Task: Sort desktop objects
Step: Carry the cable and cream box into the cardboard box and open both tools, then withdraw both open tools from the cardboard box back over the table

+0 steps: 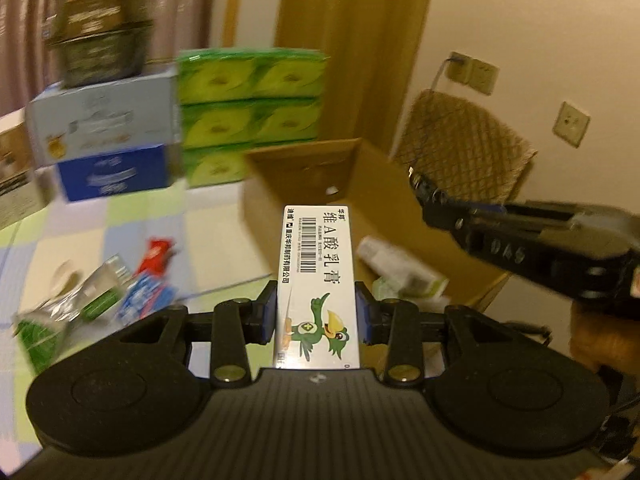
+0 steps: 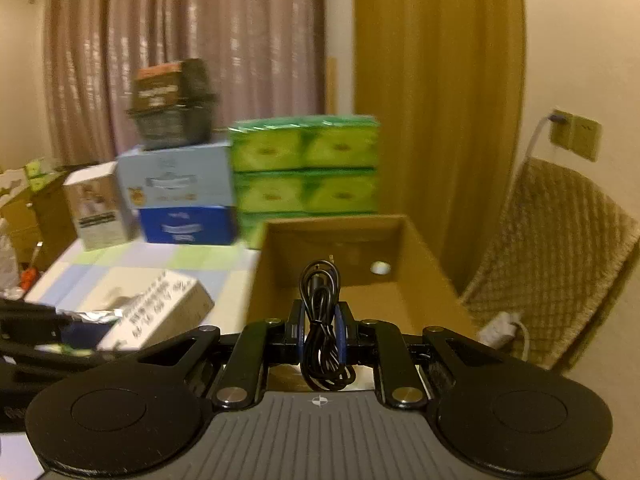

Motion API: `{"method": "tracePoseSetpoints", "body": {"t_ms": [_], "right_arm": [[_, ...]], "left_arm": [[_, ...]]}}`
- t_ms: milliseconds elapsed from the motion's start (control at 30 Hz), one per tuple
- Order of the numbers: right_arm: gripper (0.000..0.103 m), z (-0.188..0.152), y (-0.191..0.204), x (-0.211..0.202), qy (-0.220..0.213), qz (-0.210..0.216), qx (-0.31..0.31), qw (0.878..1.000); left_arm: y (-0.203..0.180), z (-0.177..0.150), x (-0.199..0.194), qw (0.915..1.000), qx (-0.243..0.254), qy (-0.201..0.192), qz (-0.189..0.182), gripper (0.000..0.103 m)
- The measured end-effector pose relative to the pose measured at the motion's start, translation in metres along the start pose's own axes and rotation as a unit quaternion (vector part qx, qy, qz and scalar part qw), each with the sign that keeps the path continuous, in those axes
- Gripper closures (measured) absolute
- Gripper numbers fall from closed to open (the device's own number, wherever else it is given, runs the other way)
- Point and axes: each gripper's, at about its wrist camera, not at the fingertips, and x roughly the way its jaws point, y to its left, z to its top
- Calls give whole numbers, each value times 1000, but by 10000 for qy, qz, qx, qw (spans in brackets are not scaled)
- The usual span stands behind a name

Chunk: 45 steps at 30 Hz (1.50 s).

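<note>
A white ointment carton and a bundled black cable are each clamped above an open cardboard box.

Dim, warm yellowish indoor light filled both views. Motion blur smeared the stacked green tissue packs and background; fisheye distortion darkened the corners.

Right gripper jaws clamping coiled black cable, open cardboard box ahead

One open cardboard box, one bundled black cable, one white ointment carton, two hand-held grippers, three stacked rows of green tissue packs, two blue boxes, two wall sockets
</note>
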Motion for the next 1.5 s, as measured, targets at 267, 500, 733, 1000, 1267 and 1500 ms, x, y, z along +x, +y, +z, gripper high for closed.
{"method": "tracePoseSetpoints", "body": {"t_ms": [267,500,733,1000,1267,1500], "right_arm": [[91,-8,-53,29,296,-97,269,9992],[91,-11,-67,47,411,-83,383,9984],[91,-12,-66,51,435,-61,395,9983],[88,-9,-55,56,496,202,529,9972],[67,-4,-46,41,393,152,495,9979],[58,-1,-15,17,387,248,323,9984]], "left_arm": [[-40,29,56,9996,104,130,-220,70],[-39,32,80,9997,-60,71,-227,70],[-19,32,62,9997,-129,-163,-117,70],[3,23,45,9996,-219,-152,38,69],[29,-1,30,9991,-355,-41,227,63],[45,-21,4,9985,-392,2,393,61]]}}
